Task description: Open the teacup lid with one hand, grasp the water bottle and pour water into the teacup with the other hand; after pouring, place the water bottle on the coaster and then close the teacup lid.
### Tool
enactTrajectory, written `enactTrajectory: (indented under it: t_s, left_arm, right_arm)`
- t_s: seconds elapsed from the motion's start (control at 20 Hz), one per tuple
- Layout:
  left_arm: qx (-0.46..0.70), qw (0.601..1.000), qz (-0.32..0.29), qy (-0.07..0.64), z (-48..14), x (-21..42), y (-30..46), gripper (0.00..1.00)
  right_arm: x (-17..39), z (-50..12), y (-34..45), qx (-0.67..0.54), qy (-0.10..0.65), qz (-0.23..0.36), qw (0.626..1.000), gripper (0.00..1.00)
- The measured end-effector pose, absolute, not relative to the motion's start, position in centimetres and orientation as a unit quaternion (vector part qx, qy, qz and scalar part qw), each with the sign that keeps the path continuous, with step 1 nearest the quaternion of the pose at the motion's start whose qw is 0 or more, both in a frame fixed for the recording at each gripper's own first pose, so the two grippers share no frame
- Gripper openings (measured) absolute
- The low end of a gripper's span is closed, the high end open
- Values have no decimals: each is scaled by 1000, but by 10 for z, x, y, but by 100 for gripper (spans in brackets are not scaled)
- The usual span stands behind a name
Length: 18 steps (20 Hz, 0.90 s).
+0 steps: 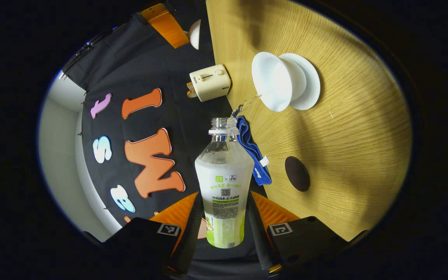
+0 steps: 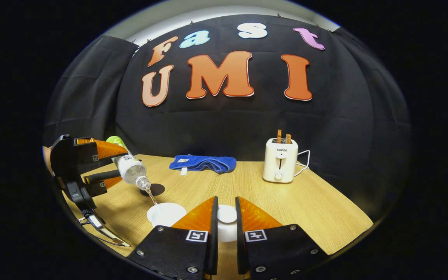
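Observation:
My left gripper (image 1: 224, 199) is shut on the clear water bottle (image 1: 224, 182), which is uncapped and tipped over. A thin stream of water (image 1: 247, 103) runs from its mouth into the white teacup (image 1: 274, 81) on its saucer (image 1: 311, 79). In the right gripper view the same bottle (image 2: 130, 168) slants down from the left gripper (image 2: 116, 163) over the open teacup (image 2: 166, 214). My right gripper (image 2: 226, 206) is shut on the white teacup lid (image 2: 226, 216), held just right of the cup. The dark round coaster (image 1: 297, 173) (image 2: 158, 189) lies bare on the table behind the cup.
A folded blue cloth (image 2: 204, 163) lies at the back of the wooden table (image 2: 317, 210). A cream toaster (image 2: 281, 160) with a white cord stands at the back right. The black booth wall rises directly behind both.

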State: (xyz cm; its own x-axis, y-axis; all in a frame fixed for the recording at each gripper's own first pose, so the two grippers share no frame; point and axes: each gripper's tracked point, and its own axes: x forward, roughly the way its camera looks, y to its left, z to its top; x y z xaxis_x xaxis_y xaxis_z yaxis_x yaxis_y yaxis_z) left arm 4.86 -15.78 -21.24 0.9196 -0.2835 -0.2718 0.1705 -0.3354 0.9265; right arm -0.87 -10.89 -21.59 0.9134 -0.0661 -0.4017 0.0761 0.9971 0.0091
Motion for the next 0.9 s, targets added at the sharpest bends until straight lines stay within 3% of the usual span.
enactTrajectory:
  t_s: [0.9]
  left_arm:
    - [828,524,-183,-80,-189,54,-165,67]
  right_arm:
    - [-8,-220,-113,9,207,-37,978,20]
